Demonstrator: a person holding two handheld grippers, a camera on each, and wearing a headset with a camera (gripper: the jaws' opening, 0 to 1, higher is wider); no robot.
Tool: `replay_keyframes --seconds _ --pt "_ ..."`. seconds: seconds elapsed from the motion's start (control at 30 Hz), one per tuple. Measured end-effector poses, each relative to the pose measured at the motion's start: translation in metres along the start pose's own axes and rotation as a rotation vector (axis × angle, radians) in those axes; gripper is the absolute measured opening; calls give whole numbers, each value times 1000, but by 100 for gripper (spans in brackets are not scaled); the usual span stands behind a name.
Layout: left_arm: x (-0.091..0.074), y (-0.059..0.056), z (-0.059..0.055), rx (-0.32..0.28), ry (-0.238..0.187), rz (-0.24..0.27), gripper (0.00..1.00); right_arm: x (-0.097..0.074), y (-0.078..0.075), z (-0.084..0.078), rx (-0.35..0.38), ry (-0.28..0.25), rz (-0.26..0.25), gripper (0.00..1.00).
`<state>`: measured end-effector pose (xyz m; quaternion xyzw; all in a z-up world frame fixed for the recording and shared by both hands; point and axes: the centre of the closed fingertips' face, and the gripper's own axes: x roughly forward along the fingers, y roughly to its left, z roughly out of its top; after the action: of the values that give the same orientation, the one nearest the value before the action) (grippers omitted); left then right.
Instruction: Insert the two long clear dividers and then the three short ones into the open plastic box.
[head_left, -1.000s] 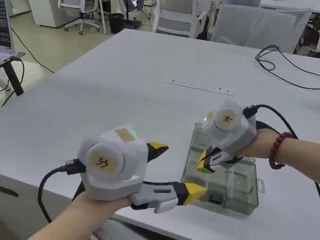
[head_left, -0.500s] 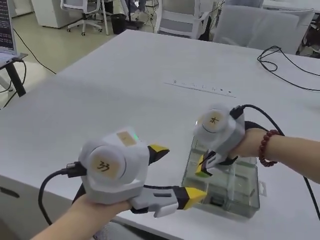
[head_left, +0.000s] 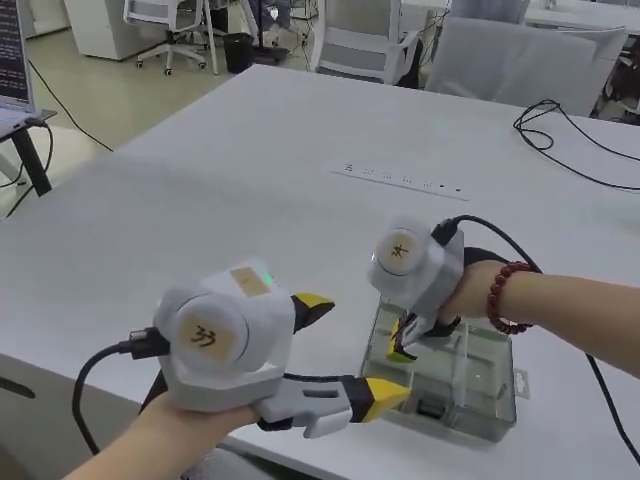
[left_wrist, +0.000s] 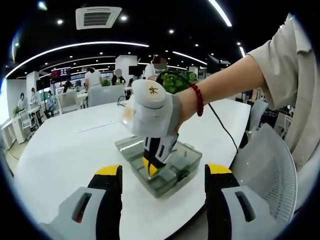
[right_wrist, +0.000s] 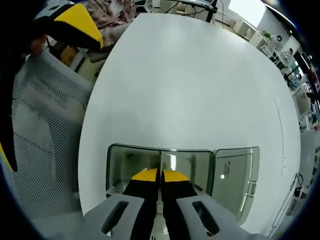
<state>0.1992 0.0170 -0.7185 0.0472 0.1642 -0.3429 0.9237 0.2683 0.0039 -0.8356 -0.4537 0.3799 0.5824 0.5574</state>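
Clear plastic box (head_left: 490, 385) is sitting near the front edge of the white table (head_left: 250, 180), with its lid (right_wrist: 235, 175) flipped open and lying flat right beside the tray part. The right gripper (head_left: 403, 347) is pointing pretty much straight down into the box. In its own view the two yellow-tipped jaws are squeezed almost together, with the thin edge of a clear divider (right_wrist: 160, 159) running between them, so it's pinching that divider. The divider stands upright inside the box, roughly down the middle of the tray as that view has it, and reaches the far wall. I honestly can't tell from these angles whether it's a long one or a short one. The left gripper (head_left: 350, 347) is held near the table's front edge, to the left of the box and clear of it. Its jaws are spread wide with nothing between them. Its own view looks out between those jaws at the box, with the right gripper standing over it. The wrist behind the right gripper has a red bead bracelet (head_left: 503, 298) on it. Further back on the table there's a long flat white strip (head_left: 400, 178), and a black cable (head_left: 570, 135) loops near the far right side, both well apart from the box. Some office chairs (head_left: 360, 45) stand behind the table.
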Motion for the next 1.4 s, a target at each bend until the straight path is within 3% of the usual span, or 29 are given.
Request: replay_keyframes --seconds 0.27,0.5,0.73,1.13,1.4 --pt "0 1 2 8 -1 2 67 0 -3 1 6 -27 -11 5" --pt "-2 2 5 5 -3 5 68 -9 -9 4 88 -64 -40 12" --pt "-2 -1 6 10 1 -4 71 -22 -3 2 149 -104 -29 20" --pt "2 -1 12 3 -2 -14 82 -49 5 -12 214 -171 -28 28" --pt "5 -5 12 15 7 -22 88 -63 11 -36 224 -175 -43 32"
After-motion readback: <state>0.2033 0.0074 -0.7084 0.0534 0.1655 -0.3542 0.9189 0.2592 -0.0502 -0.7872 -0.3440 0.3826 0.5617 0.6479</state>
